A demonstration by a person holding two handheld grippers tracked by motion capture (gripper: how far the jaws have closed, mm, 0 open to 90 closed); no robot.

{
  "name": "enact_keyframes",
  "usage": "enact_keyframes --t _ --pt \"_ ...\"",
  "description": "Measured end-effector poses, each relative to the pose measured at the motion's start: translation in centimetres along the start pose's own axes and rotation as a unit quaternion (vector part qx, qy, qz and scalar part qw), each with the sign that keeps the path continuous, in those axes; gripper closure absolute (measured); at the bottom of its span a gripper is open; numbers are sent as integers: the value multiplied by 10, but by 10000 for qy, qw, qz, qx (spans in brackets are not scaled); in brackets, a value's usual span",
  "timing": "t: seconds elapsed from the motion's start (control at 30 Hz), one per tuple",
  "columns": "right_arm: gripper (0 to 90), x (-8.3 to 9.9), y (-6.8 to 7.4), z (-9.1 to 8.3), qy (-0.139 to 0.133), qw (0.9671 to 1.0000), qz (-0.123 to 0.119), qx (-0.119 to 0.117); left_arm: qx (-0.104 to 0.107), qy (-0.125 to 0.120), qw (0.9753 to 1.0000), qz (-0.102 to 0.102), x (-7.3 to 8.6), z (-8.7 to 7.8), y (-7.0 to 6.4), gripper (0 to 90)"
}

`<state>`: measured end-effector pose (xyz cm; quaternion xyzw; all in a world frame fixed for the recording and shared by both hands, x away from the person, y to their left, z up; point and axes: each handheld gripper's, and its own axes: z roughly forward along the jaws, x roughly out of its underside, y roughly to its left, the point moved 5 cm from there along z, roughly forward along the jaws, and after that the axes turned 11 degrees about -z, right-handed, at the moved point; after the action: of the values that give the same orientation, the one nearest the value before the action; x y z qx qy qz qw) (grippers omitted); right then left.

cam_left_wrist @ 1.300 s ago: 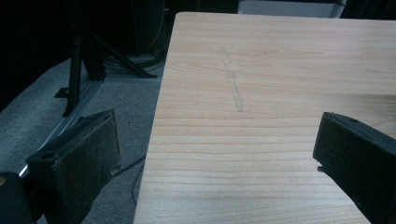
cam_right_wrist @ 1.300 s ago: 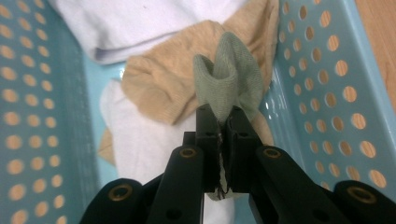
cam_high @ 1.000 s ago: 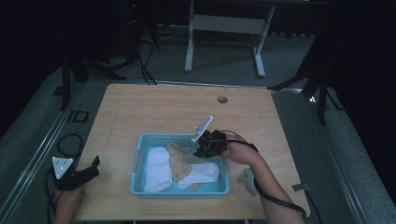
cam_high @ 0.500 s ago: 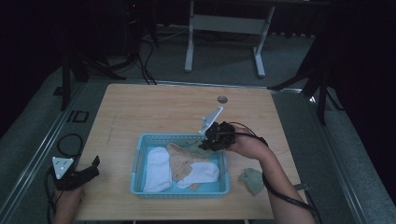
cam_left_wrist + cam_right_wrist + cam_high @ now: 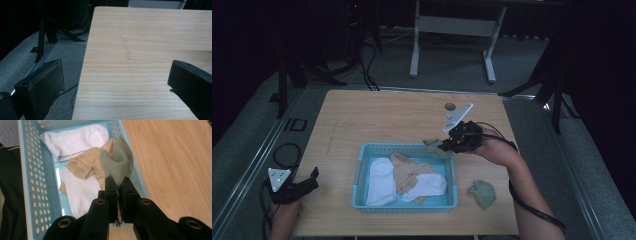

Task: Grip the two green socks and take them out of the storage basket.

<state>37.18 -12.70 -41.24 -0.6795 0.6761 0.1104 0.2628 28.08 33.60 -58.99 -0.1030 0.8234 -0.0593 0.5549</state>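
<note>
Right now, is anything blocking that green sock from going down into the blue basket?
Nothing visible does. The right hand-held gripper holds the green sock above the blue basket's far right corner. Below lie a beige sock and white socks, soft and low.

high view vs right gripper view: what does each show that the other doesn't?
High view alone: the second green sock lying on the table right of the basket, the left gripper at the table's near left corner, and the person's right forearm.

Right gripper view alone: the jaws shut on the green sock, and the perforated holes in the basket wall.

Both: the blue basket holding white socks and a tan sock, and the right gripper lifting the green sock above the basket's edge.
</note>
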Motion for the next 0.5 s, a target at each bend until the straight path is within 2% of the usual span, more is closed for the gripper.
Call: enact_keyframes --t 0.33,0.5 --pt "857 18 -7 -24 -33 9994 216 256 -2 3 10000 -5 0 0 0 4" --pt "857 38 -12 -36 -50 9984 408 395 -4 7 10000 -3 0 0 0 3"
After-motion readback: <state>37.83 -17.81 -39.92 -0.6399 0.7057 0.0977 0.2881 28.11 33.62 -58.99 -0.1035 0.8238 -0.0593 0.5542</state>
